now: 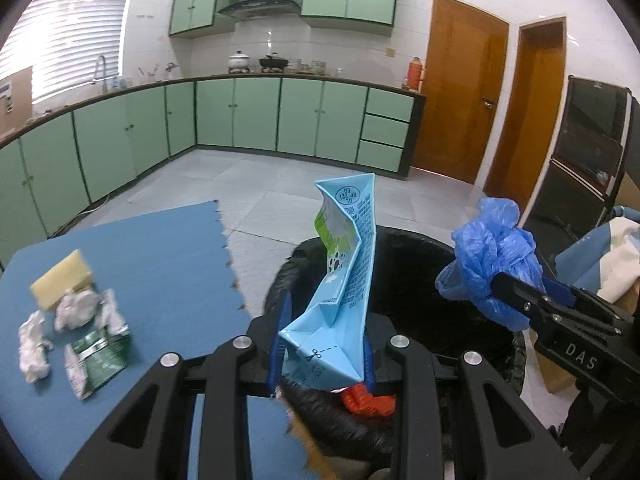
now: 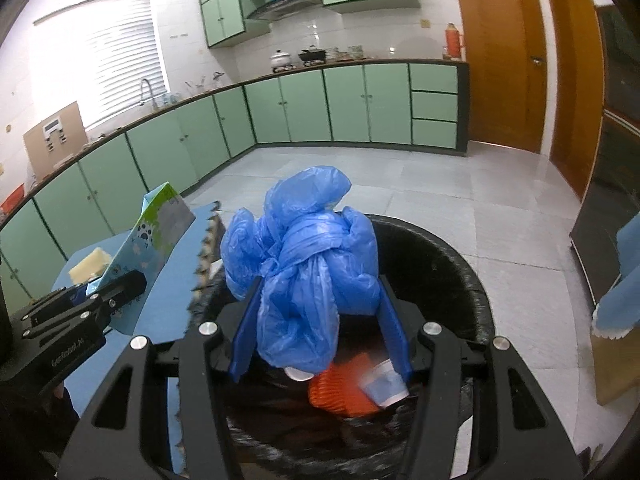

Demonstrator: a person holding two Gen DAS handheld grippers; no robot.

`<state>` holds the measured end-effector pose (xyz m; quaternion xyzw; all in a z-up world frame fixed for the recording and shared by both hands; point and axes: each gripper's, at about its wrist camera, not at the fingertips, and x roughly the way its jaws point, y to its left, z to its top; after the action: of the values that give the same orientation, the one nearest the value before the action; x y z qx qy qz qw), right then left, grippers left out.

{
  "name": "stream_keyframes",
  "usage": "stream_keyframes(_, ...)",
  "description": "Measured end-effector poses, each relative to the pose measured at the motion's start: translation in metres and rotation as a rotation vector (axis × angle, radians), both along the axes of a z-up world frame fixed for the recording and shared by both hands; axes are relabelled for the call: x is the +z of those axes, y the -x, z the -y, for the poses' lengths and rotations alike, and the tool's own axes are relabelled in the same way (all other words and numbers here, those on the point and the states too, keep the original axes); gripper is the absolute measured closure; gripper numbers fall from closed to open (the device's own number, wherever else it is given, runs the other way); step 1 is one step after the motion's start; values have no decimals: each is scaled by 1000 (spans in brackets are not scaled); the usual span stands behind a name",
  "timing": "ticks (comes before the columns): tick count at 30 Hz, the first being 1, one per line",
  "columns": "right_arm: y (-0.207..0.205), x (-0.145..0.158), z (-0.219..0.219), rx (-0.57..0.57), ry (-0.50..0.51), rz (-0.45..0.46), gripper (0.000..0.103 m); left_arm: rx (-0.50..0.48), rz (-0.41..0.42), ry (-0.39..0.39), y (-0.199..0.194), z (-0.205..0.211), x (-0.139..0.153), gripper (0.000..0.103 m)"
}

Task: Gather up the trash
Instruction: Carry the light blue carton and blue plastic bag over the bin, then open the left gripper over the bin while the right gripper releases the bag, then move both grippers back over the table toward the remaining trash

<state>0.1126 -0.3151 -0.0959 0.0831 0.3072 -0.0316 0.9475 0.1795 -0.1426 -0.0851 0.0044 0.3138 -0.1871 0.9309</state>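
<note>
Left tool (image 1: 324, 344) pinching milk carton (image 1: 340, 280), right tool (image 2: 320, 320) pinching blue bag (image 2: 308, 264), both hovering over bin (image 2: 452, 264); tissues (image 1: 76, 310), sponge (image 1: 62, 280), wrapper (image 1: 96, 360) waiting on worktop (image 1: 160, 256).

Both views are bright and evenly lit, with daylight pouring through the window blinds (image 1: 76, 32), which blow out to near white. The white wall tiles (image 1: 272, 44) carry soft glare. Fisheye distortion bends the green cabinets (image 2: 168, 148) into a curve, and black vignetting rounds every corner. Focus is soft throughout; the crumpled tissues (image 1: 76, 310) look smeared, and the paper cup (image 2: 384, 384) inside the black-lined trash bin (image 2: 452, 264) is motion-blurred. Shadows are faint
</note>
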Motion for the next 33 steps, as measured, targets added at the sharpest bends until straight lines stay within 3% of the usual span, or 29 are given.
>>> stream_keyframes(9,-11,-29,35,-60,-16,-42,50,-51,-29,-15,-28,48,-18,73)
stream_keyframes(13,-18,-39,48,-77,-9,-67,42,-71,-70,-13,-39,58,-26,72)
stream_keyframes(16,-17,-46,54,-98,5,-82,34,-83,-103,1,-45,59,-30,56)
stream_keyframes(18,-16,-48,57,-107,2,-82,29,-81,-98,7,-46,59,-28,54)
stream_keyframes(22,-9,-46,60,-136,2,-69,15,-74,-82,19,-43,52,-21,50)
stream_keyframes(26,-2,-37,56,-144,-17,-57,13,-51,-52,27,-38,37,-9,40)
stream_keyframes(33,7,-12,26,-121,-29,-14,12,0,-4,27,-16,-16,8,34)
